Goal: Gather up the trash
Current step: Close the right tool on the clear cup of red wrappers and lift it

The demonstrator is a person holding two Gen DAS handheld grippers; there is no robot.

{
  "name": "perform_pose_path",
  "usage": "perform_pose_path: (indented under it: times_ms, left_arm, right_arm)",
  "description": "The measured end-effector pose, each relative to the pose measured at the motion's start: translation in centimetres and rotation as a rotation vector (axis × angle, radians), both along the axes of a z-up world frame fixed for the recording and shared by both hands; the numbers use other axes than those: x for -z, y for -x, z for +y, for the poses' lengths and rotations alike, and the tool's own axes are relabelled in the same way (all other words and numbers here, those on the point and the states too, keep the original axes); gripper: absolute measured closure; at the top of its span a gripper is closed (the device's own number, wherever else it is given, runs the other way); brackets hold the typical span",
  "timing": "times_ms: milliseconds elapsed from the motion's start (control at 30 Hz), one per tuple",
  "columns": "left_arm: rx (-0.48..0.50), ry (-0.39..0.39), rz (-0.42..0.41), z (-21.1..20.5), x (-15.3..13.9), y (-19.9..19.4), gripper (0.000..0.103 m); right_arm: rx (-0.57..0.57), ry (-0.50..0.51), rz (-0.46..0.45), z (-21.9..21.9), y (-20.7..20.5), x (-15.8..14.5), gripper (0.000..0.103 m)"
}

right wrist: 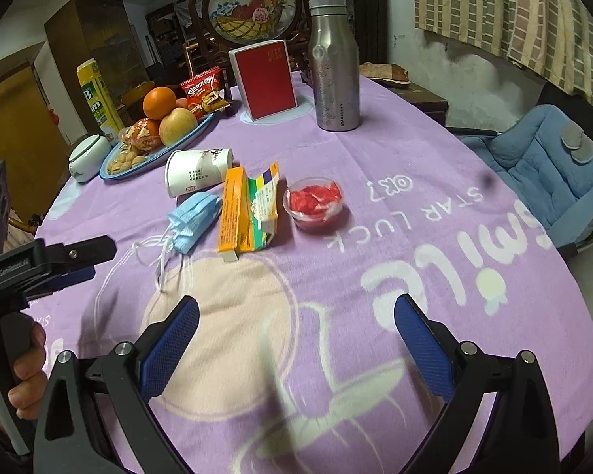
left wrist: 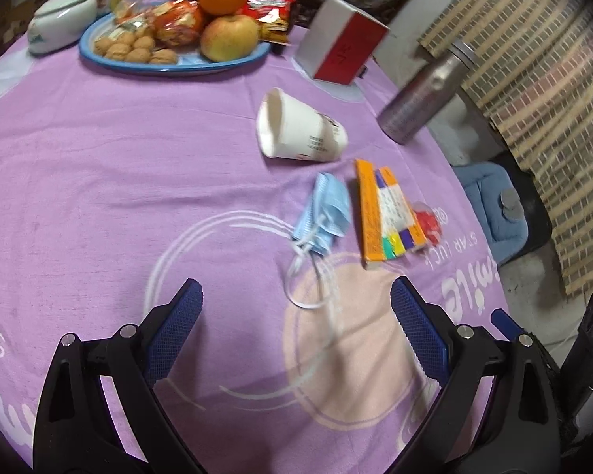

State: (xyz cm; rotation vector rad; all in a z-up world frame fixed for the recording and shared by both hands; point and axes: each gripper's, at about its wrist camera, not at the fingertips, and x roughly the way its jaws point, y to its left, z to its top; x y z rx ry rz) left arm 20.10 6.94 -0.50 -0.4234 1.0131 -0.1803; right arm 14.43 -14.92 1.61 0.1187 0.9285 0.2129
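The left hand-held gripper [left wrist: 296,316] is wide open and holds nothing; the right hand-held gripper [right wrist: 296,328] also. The mask [left wrist: 324,209] lies on the tabletop [left wrist: 99,181] just ahead of the left one, its long axis pointing away, between cup [left wrist: 300,128] and box [left wrist: 387,213]. Open cloth is around the straps
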Motion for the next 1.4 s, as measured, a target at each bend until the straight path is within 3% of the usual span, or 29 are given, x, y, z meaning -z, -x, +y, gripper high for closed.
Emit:
perform_pose_path:
  times_ms: [267, 600, 1100, 1233, 1400]
  left_arm:
    - [-0.086, 0.033, 0.053, 2.1, 1.3, -0.8, 0.01]
    - [-0.105, 0.041, 0.089, 2.7, 2.2, -1.2, 0.01]
    - [-0.105, -0.017, 0.088, 2.1, 2.5, -1.5, 0.01]
    - [-0.109, -0.026, 0.09, 2.1, 2.6, -1.6, 0.01]
    - [-0.108, -0.028, 0.092, 2.1, 2.6, -1.6, 0.01]
  right_arm:
    - [-0.109, 0.084, 0.001, 4.2, -4.3, 1.1, 0.006]
    - [-0.093, 0.07, 0.054, 5.7, -9.0, 2.7, 0.006]
    - [-0.034, 0.03, 0.026, 3.2, -9.0, 1.8, 0.006]
    - [-0.017, 0.077, -0.009, 1.8, -8.5, 1.1, 0.006]
    - [0.01, 0.117, 0.012, -0.9, -8.3, 2.0, 0.006]
